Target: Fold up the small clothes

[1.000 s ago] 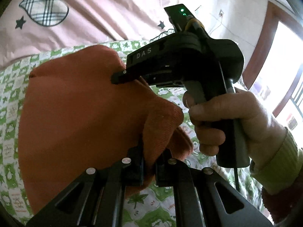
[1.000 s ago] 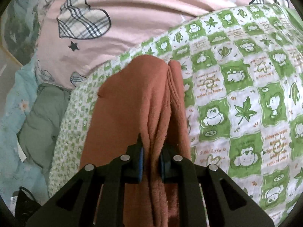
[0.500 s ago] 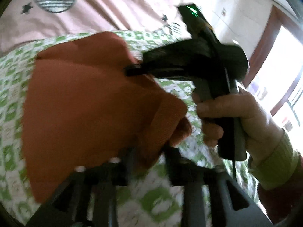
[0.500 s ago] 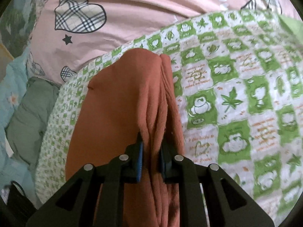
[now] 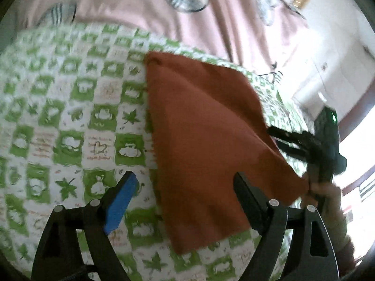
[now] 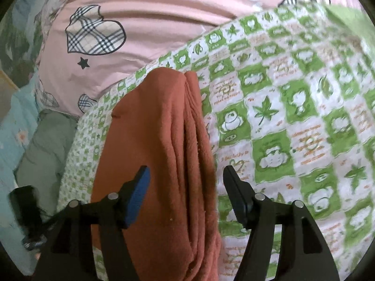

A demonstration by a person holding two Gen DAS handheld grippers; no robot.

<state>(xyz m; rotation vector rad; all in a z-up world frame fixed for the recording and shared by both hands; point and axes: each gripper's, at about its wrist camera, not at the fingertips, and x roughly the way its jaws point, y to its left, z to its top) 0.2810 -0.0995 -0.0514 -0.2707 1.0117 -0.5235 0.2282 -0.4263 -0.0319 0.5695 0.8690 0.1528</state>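
Observation:
A rust-orange small garment [image 5: 206, 145] lies folded flat on the green-and-white checked quilt [image 5: 70, 117]. My left gripper [image 5: 185, 192] is open and empty, its fingers astride the garment's near left part. In the right wrist view the garment [image 6: 164, 140] shows several stacked layers along its right edge. My right gripper [image 6: 185, 185] is open and empty, with the garment's edge between its spread fingers. The right gripper also shows at the garment's right corner in the left wrist view [image 5: 290, 140], held by a hand.
A pink bedcover with plaid hearts [image 6: 152, 23] lies beyond the quilt. A grey-green cloth [image 6: 44, 145] and light blue floral bedding [image 6: 14, 121] lie to the left. A bright window and door frame [image 5: 356, 121] are at the right.
Both grippers were shut on the garment's folds and have opened and let go. The left gripper has swung left, and the garment now lies flat on the quilt.

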